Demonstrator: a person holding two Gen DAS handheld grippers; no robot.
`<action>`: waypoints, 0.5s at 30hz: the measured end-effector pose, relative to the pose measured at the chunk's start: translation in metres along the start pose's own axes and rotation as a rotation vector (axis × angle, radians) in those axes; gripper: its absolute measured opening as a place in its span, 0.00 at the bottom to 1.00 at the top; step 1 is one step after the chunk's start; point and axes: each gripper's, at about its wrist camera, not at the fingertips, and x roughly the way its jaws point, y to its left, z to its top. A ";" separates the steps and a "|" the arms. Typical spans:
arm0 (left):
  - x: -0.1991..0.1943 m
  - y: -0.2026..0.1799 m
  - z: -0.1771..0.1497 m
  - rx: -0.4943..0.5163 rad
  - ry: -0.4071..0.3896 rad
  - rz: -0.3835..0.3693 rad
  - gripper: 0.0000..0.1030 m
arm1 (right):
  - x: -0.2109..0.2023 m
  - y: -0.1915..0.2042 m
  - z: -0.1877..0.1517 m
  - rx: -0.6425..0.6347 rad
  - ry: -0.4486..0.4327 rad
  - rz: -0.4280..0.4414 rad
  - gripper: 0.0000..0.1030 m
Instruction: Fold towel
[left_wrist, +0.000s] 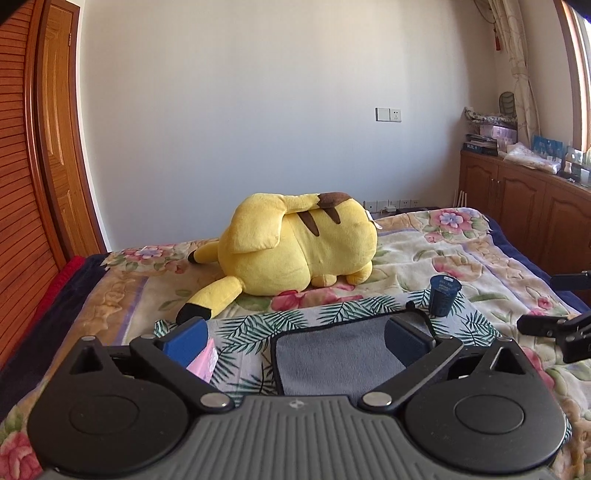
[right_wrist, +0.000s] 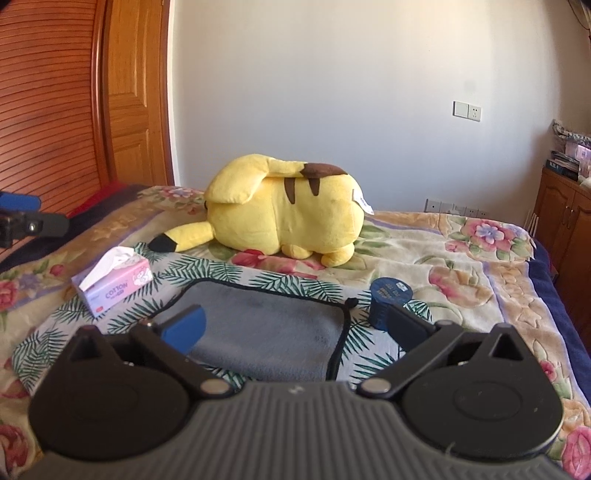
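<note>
A grey towel (left_wrist: 332, 350) with black trim lies flat on a leaf-print cloth (left_wrist: 332, 312) on the bed. It also shows in the right wrist view (right_wrist: 266, 325). My left gripper (left_wrist: 295, 338) is open and empty, hovering just above the towel's near left part. My right gripper (right_wrist: 295, 325) is open and empty, hovering over the towel's near right part. The right gripper's fingers (left_wrist: 546, 325) show at the right edge of the left wrist view. The left gripper's fingers (right_wrist: 22, 218) show at the left edge of the right wrist view.
A yellow plush toy (left_wrist: 303, 243) lies behind the towel. A dark blue cup (left_wrist: 443, 295) stands at the towel's far right corner. A pink tissue box (right_wrist: 114, 286) sits left of the towel. Wooden cabinets (left_wrist: 524, 199) stand to the right, a wooden door (left_wrist: 55, 129) to the left.
</note>
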 end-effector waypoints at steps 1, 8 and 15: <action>-0.005 0.001 -0.002 -0.003 0.000 0.000 0.81 | -0.005 0.001 0.000 0.004 -0.003 0.002 1.00; -0.042 0.006 -0.013 -0.031 -0.005 0.000 0.81 | -0.033 0.010 -0.003 0.024 -0.016 0.012 1.00; -0.071 0.002 -0.024 -0.014 -0.010 0.004 0.81 | -0.051 0.023 -0.014 0.010 -0.005 -0.001 1.00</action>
